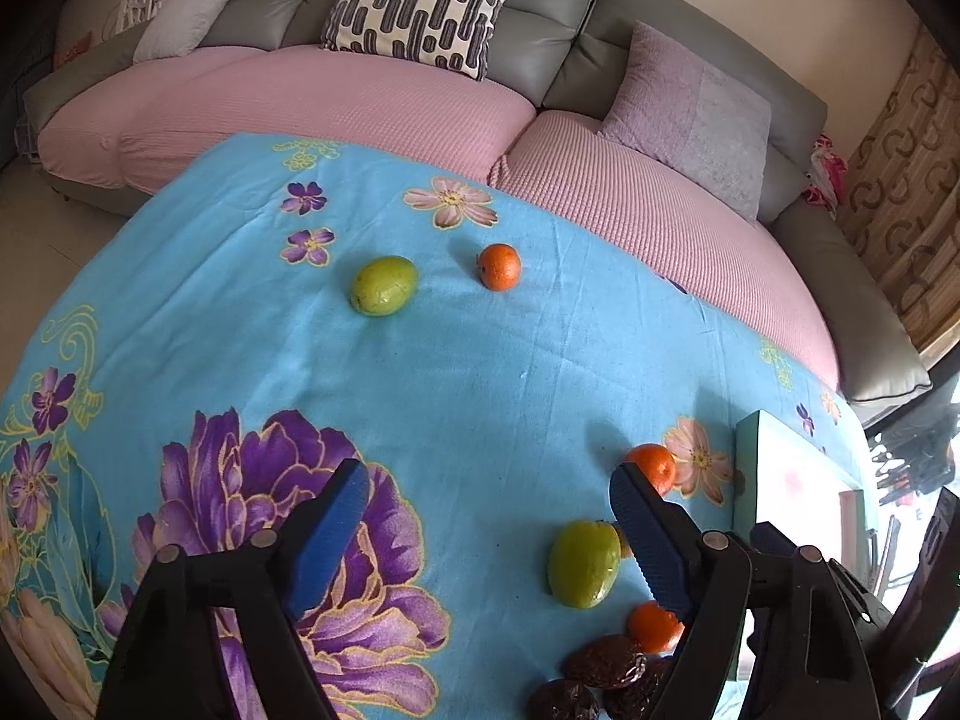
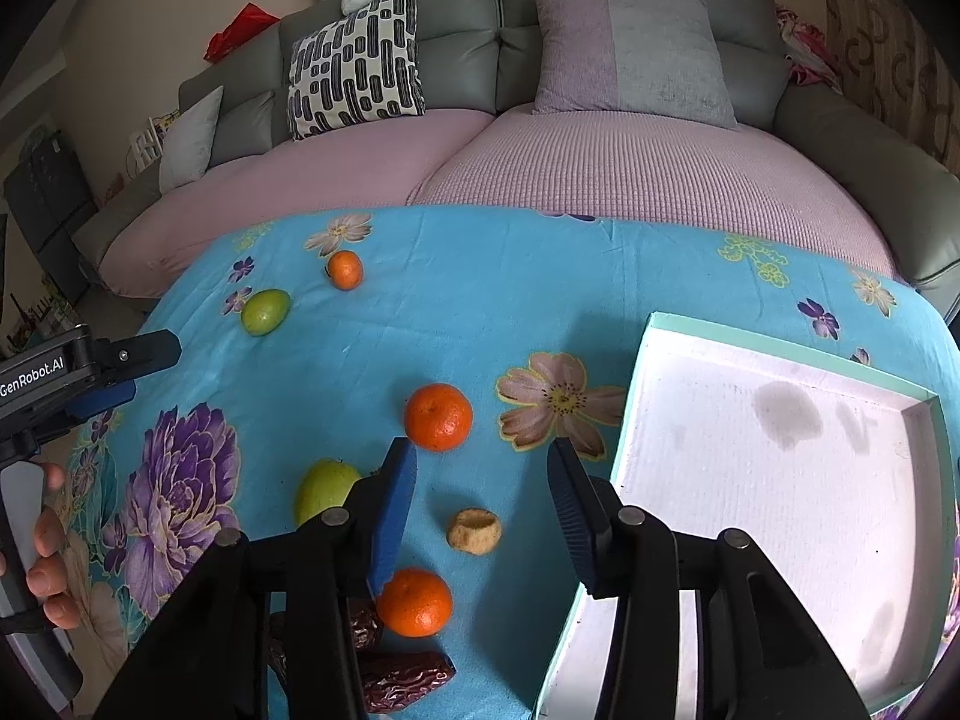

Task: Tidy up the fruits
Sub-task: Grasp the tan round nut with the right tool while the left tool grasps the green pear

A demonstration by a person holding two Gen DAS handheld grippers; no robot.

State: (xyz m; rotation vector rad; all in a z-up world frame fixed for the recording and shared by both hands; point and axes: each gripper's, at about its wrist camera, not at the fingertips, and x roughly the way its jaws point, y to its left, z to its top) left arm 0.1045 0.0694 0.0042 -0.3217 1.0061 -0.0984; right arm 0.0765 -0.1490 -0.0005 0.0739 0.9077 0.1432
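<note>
**Spotter:** Fruit lies scattered on the blue flowered cloth (image 2: pixel 480 312) ahead of you; your right gripper (image 2: pixel 483 483) hangs over the near cluster, fingers parted, nothing clamped; a small tan, cup-shaped piece (image 2: pixel 474 531) sits on the cloth in the gap between the fingers, touching neither.

**Operator:** And the oranges?

**Spotter:** One orange (image 2: pixel 438 417) lies just beyond your right gripper's left finger; a second orange (image 2: pixel 414 600) sits at the base of that same finger, partly behind it; a green fruit (image 2: pixel 321 489) rests just outside it to the left; dark wrinkled dates (image 2: pixel 402 681) lie below, partly hidden; the white tray with a mint rim (image 2: pixel 654 324) is just right of the other finger, stained and holding no fruit.

**Operator:** My left side?

**Spotter:** Your left gripper (image 1: pixel 489 495) is spread wide over the purple flower print, gripping nothing; its right finger overlaps the near green fruit (image 1: pixel 582 564), and I cannot tell whether they touch; far off, a third orange (image 1: pixel 499 266) and another green fruit (image 1: pixel 383 285) lie well apart from both grippers; the oranges are glossy and round, the green fruits oval and smooth.
</note>
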